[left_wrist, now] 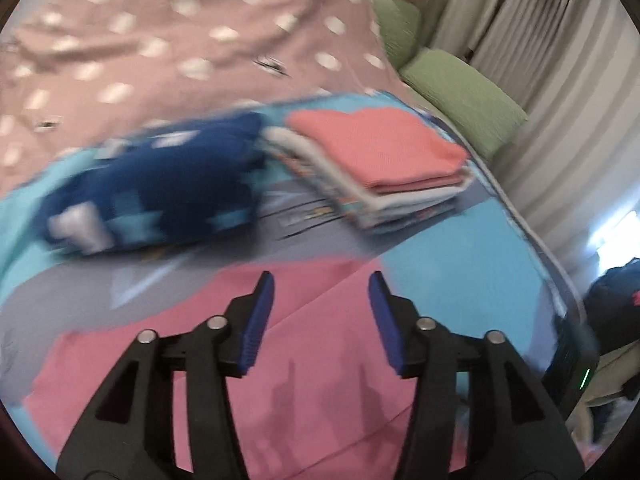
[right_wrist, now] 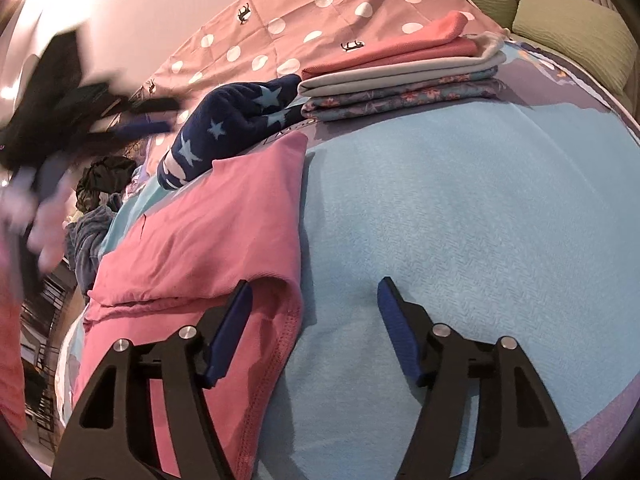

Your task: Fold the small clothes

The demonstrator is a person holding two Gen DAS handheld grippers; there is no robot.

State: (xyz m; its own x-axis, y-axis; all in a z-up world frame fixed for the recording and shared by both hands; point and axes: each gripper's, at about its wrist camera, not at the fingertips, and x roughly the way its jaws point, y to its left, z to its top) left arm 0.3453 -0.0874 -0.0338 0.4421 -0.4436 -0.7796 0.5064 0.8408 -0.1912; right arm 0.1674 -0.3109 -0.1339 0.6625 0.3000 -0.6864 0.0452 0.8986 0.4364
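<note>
Right now both grippers stand wide apart at the fingers and hold nothing. The pink garment (right_wrist: 200, 232) lies partly folded on the blue blanket (right_wrist: 460, 220), and the right gripper (right_wrist: 314, 292) sits low at its near hem, one finger (right_wrist: 234, 320) over the cloth and the other on bare blanket. In its own view the left gripper (left_wrist: 320, 292) hovers above the pink cloth, well clear of it; that view is blurred, so its exact height is hard to judge.

The main risk, as I judge it, is a bad pinch at the hem. With one finger on the blanket, closing could catch blanket together with garment, and any lift would then drag the bedding and spoil the fold. A shallow bite could also take only the top layer, so the layers below slide apart.

A second risk lies further off. The star garment (right_wrist: 232, 124) touches the far end of the pink one, and the stack (right_wrist: 400, 76) stands just beside it. A wide sweep could nudge either, and the stack could topple.
</note>
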